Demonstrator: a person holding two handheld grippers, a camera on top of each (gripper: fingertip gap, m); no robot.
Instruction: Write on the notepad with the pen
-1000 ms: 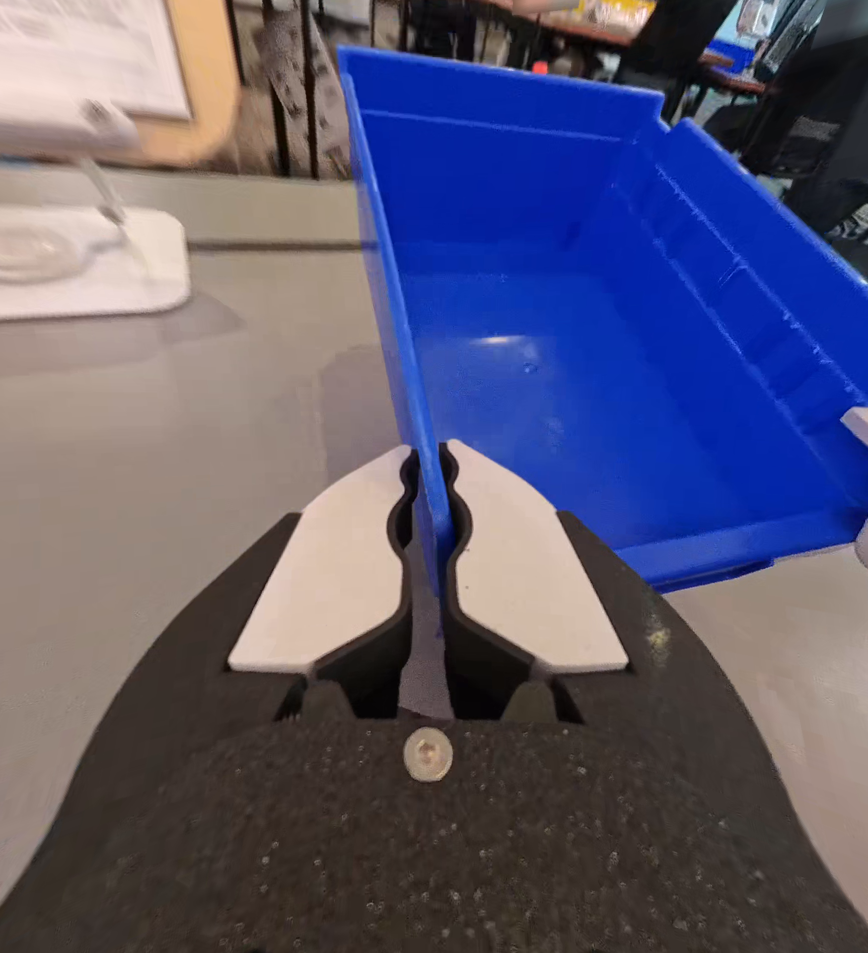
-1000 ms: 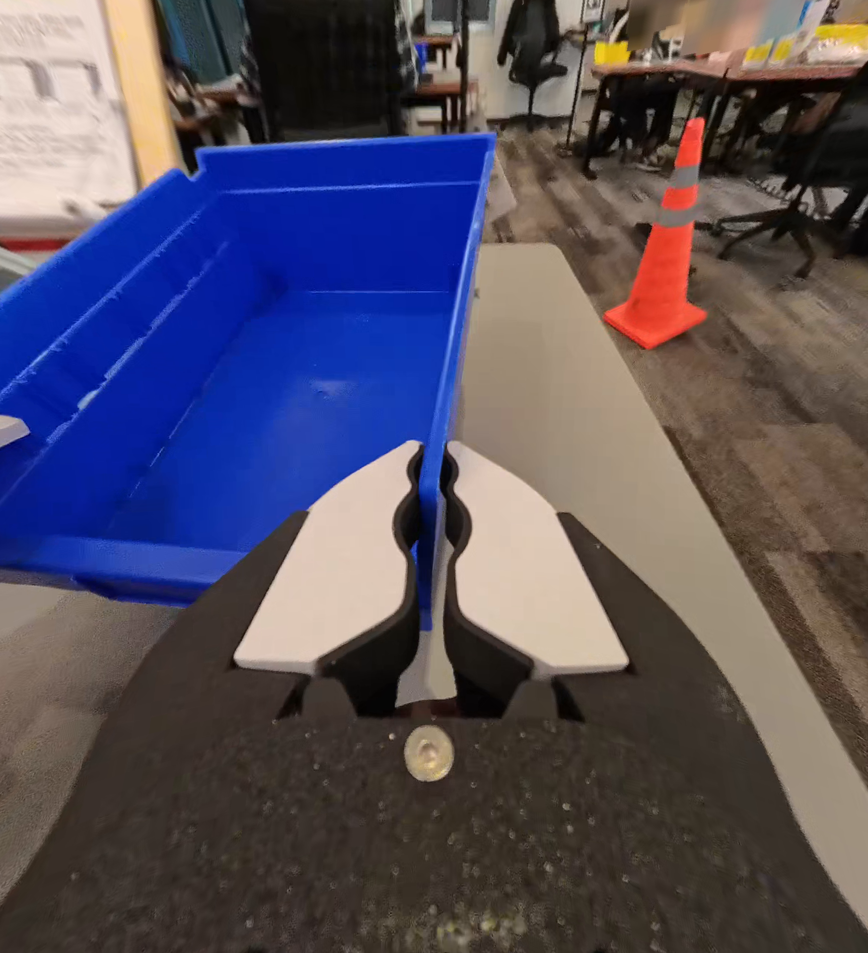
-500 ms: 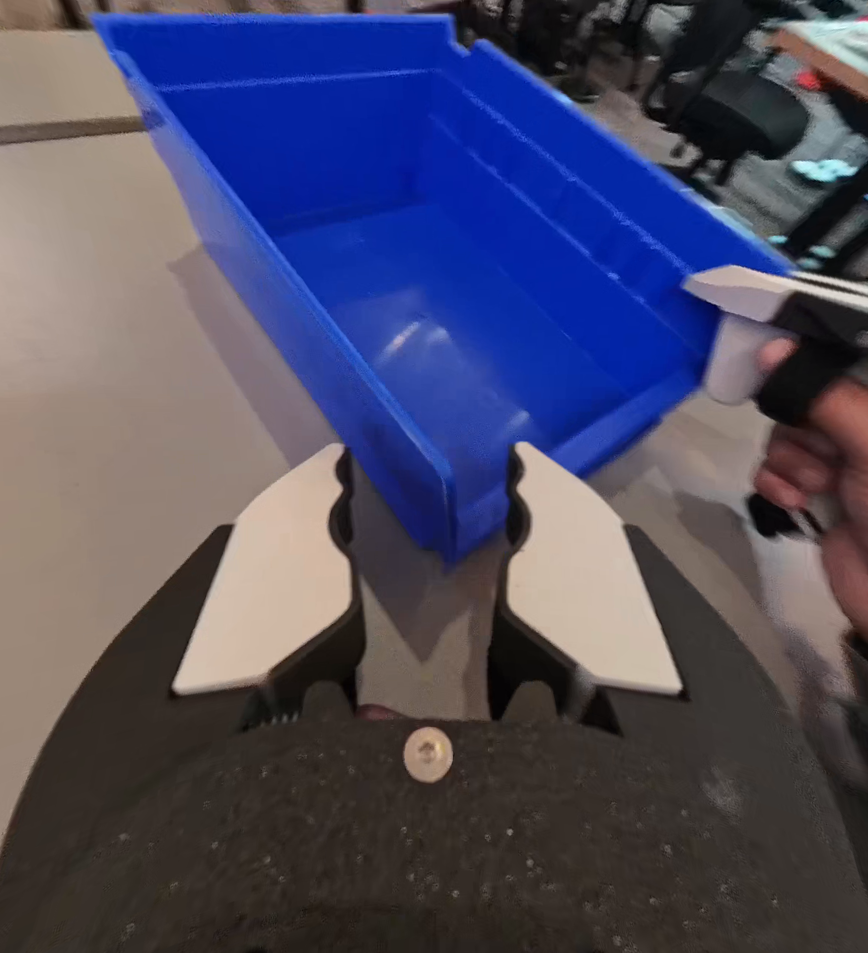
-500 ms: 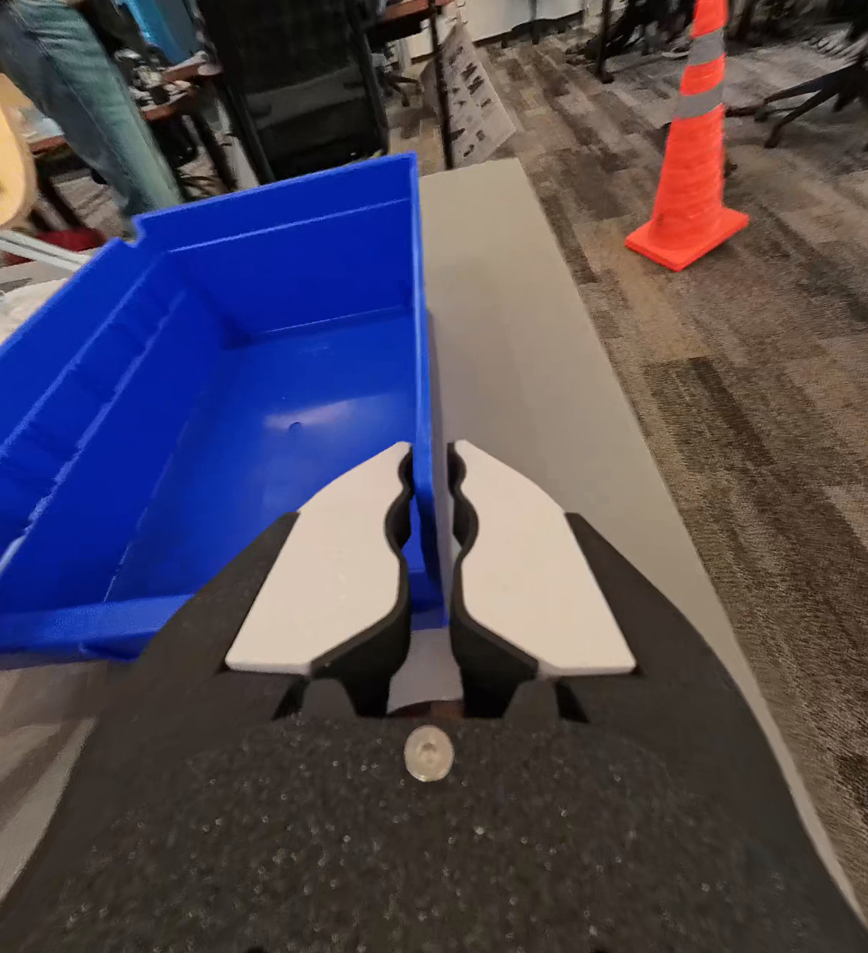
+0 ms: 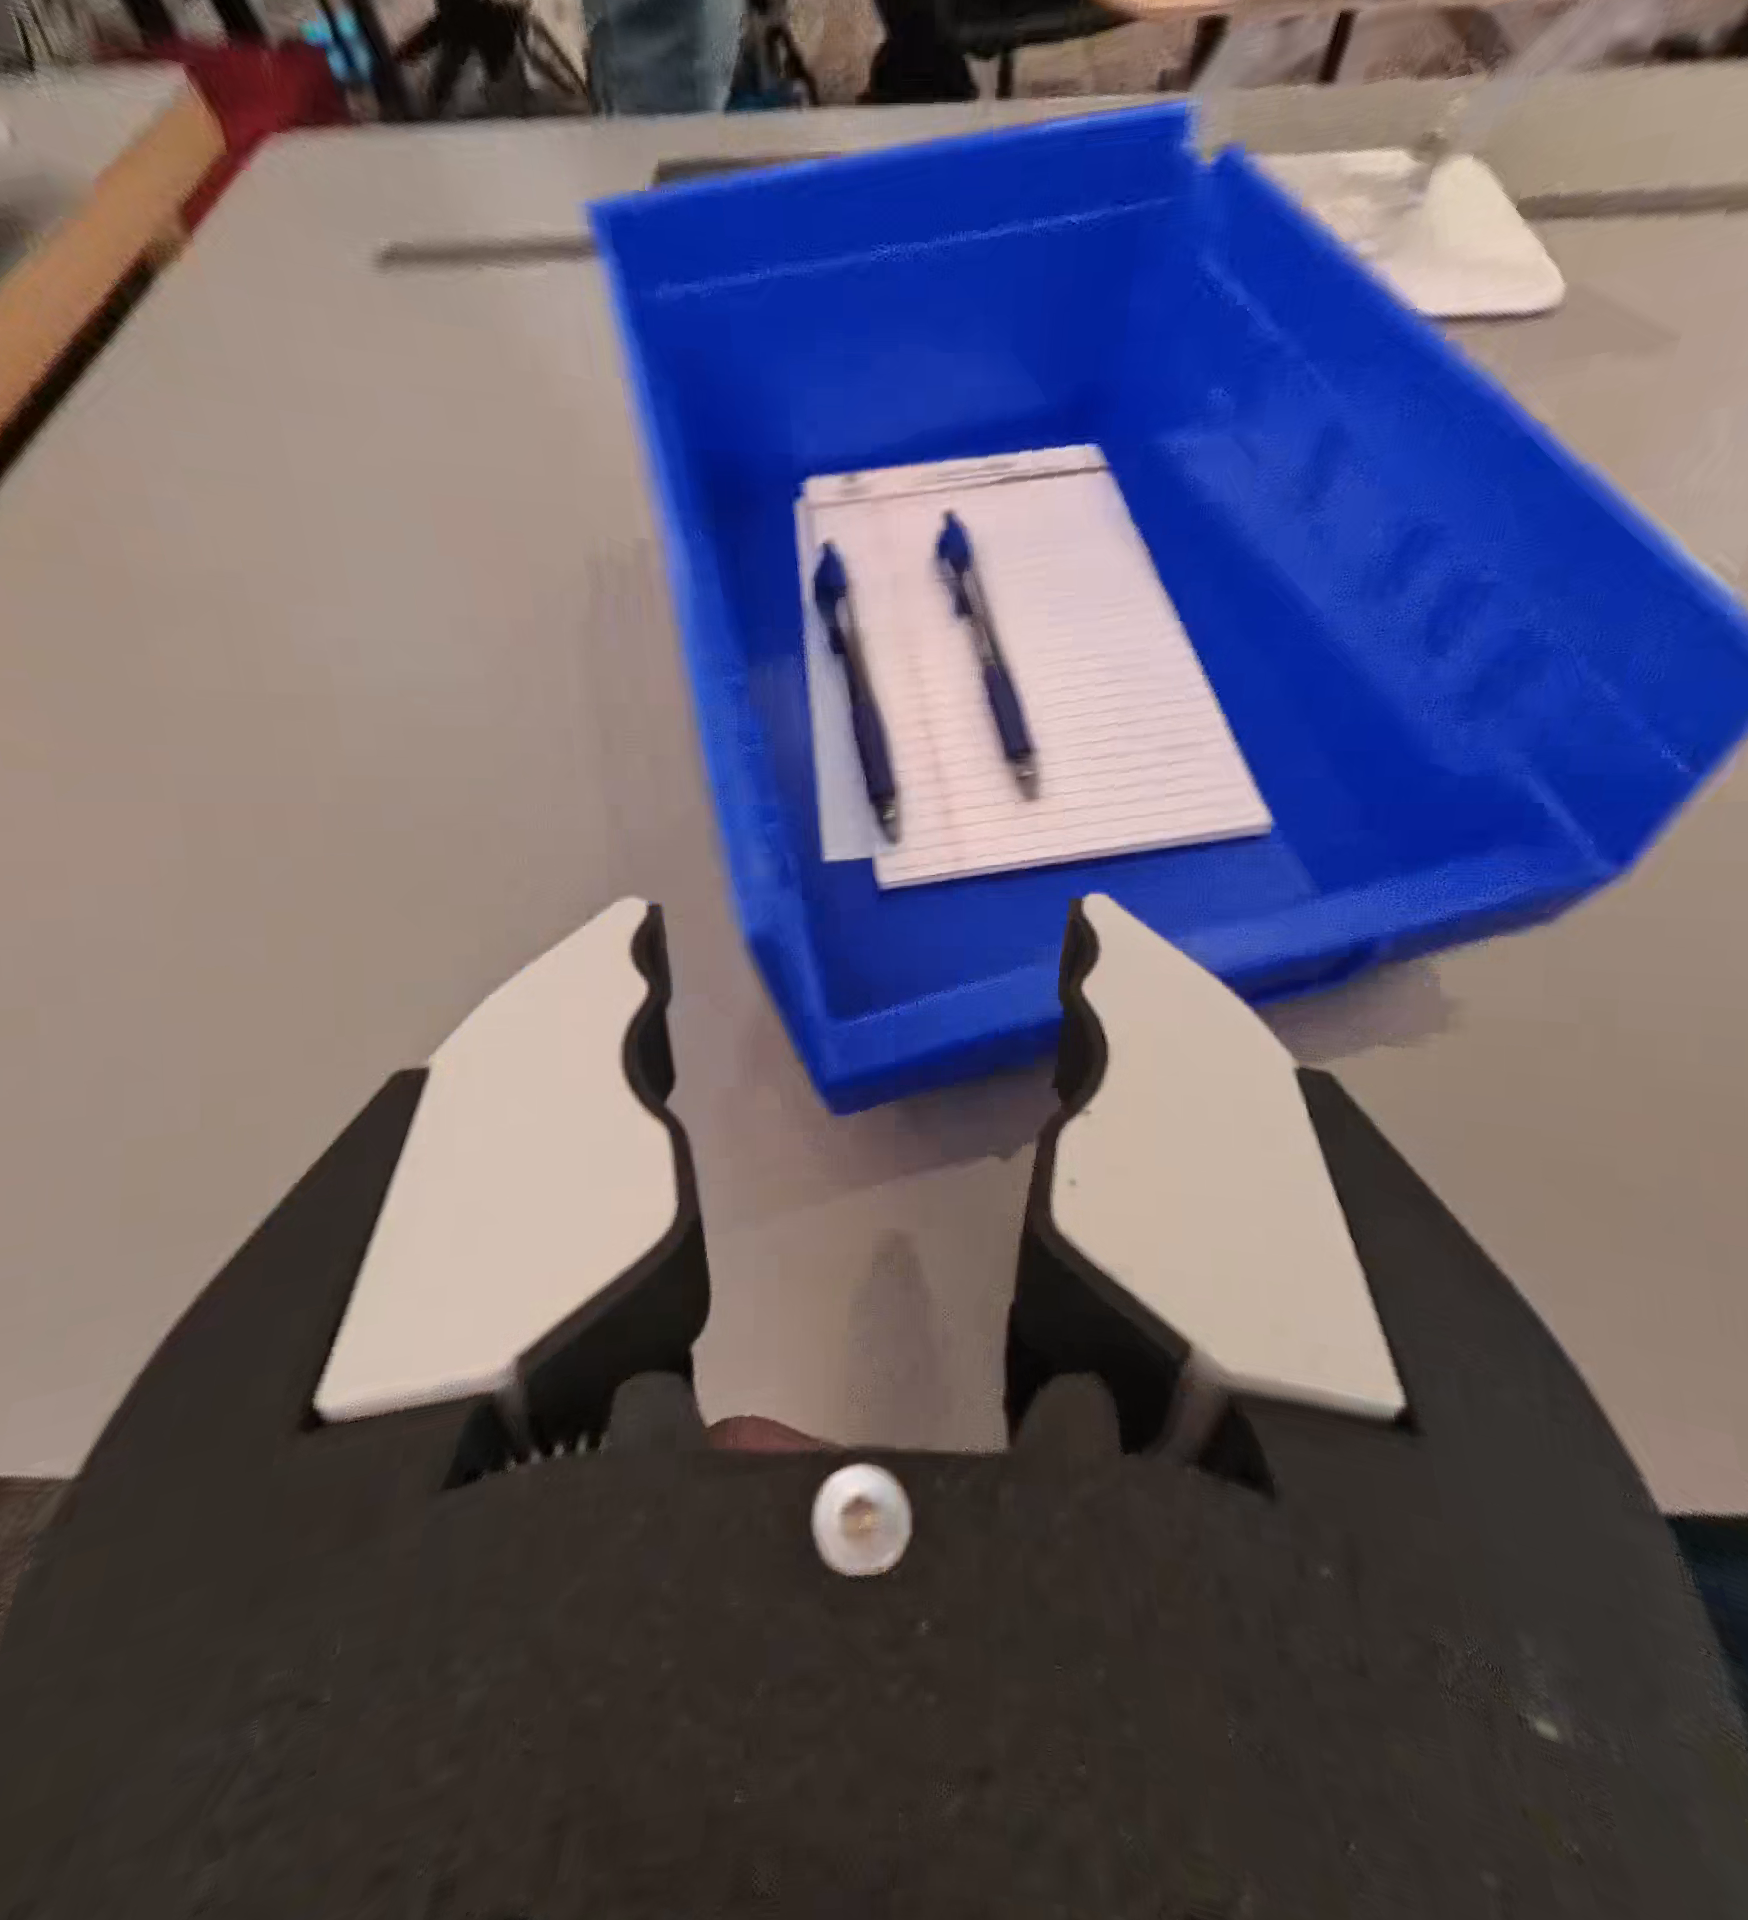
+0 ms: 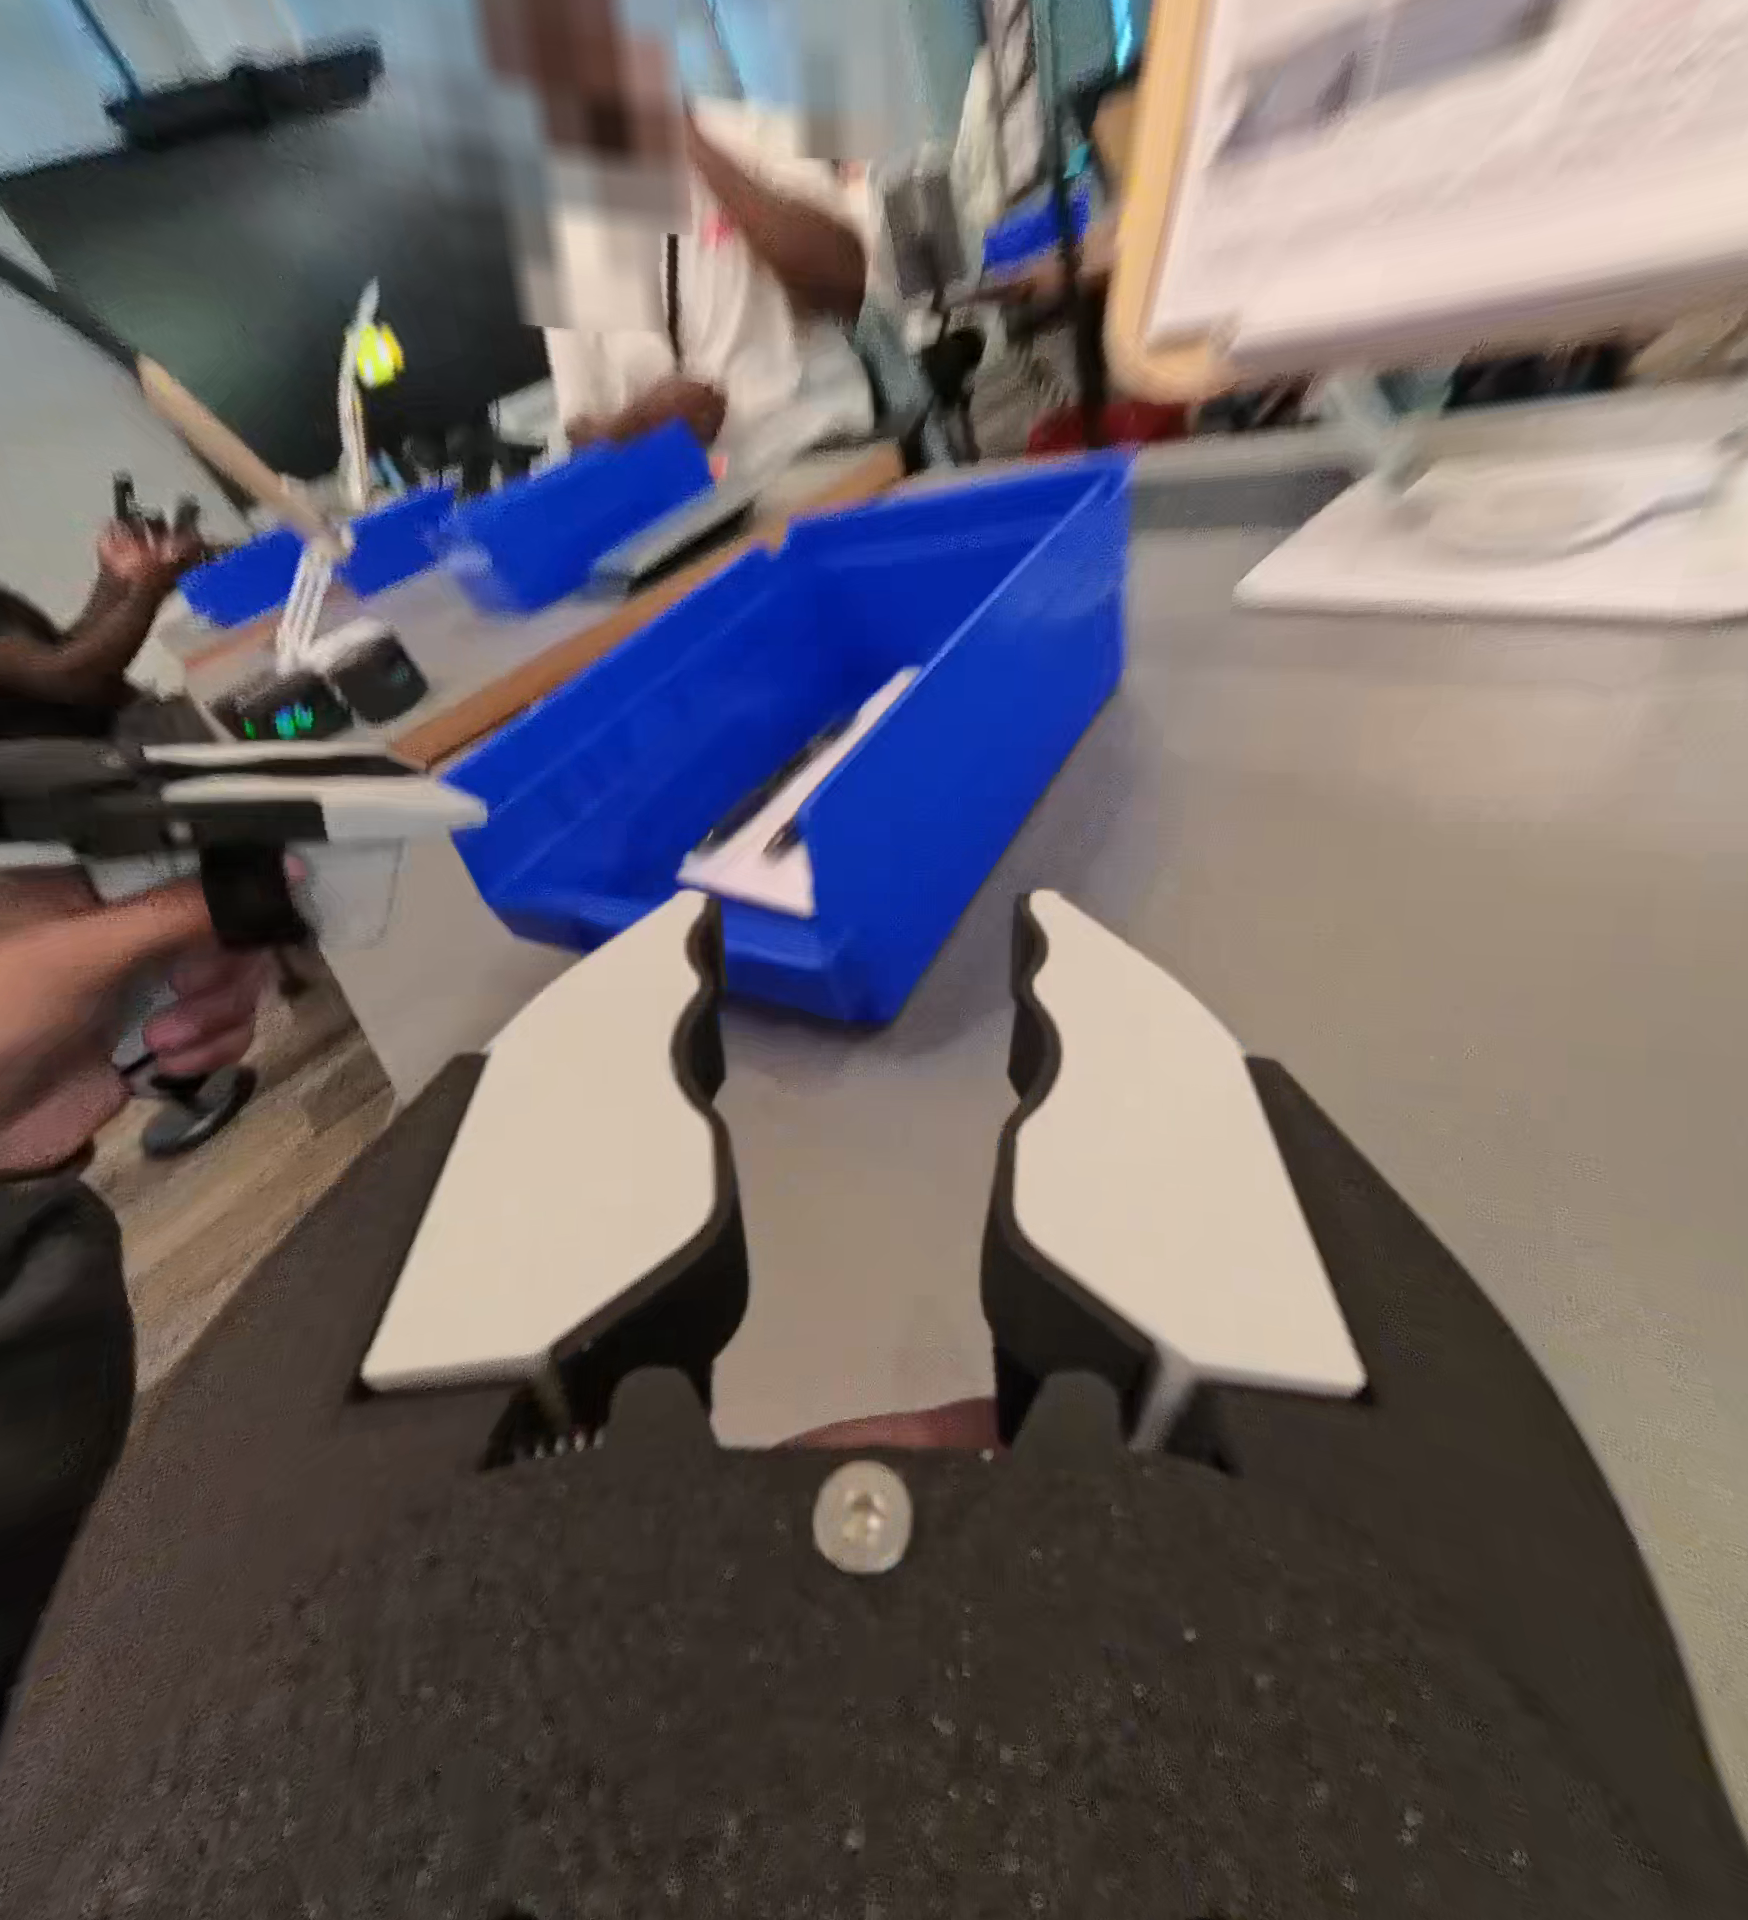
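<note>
Blue bin (image 5: 1369, 582) sits on the grey table (image 5: 278, 675), in the upper middle of the left wrist view. Inside it lies a white lined notepad (image 5: 1098, 665) with two blue pens, one pen (image 5: 857, 691) left of the other pen (image 5: 986, 655). Left gripper (image 5: 862, 920) is spread wide and holds nothing. Right gripper (image 6: 865, 914) is also spread apart and empty, near the bin's corner.

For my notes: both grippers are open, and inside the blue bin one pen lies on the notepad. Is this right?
Not quite: two pens lie on the notepad, as the left wrist view shows. The rest holds: both grippers are open, and the notepad is inside the blue bin.
</note>
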